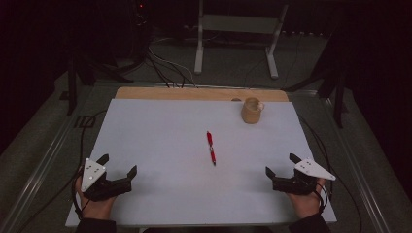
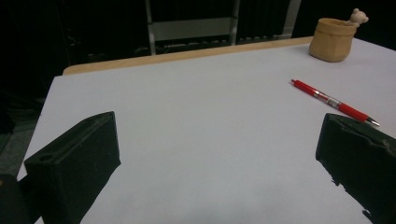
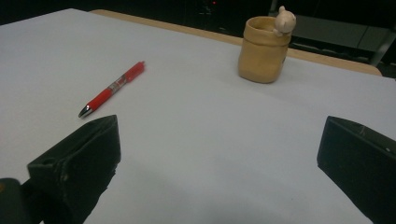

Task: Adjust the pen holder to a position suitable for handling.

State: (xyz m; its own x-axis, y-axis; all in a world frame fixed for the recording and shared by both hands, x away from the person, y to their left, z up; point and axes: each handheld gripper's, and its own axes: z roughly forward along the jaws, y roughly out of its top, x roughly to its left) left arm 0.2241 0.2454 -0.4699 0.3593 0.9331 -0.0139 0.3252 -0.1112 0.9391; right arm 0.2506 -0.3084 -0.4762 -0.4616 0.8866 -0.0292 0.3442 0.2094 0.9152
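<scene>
Two claws rest wide open at the near corners of the tabletop (image 1: 145, 126) from the high view: left claw (image 1: 119, 165), right claw (image 1: 281, 164), with a red pen (image 1: 211, 148) lying between them, farther in. Left gripper view shows the pen near its right jaw. Right gripper view shows a tan cup (image 3: 262, 49) far beyond.

Two hand-held grippers are seen, each built of black parts with two blocky black jaws of matt, slightly grainy surface. The left hand-held gripper (image 1: 118, 166) is topped by a grey three-cornered plate (image 1: 92, 173) dotted with small screws; the same plate (image 1: 313, 169) is carried by the right hand-held gripper (image 1: 282, 165). A round hole is sunk into one jaw of each. Thin black cables are trailed from both. Dark sleeves (image 1: 95, 225) are worn.
</scene>
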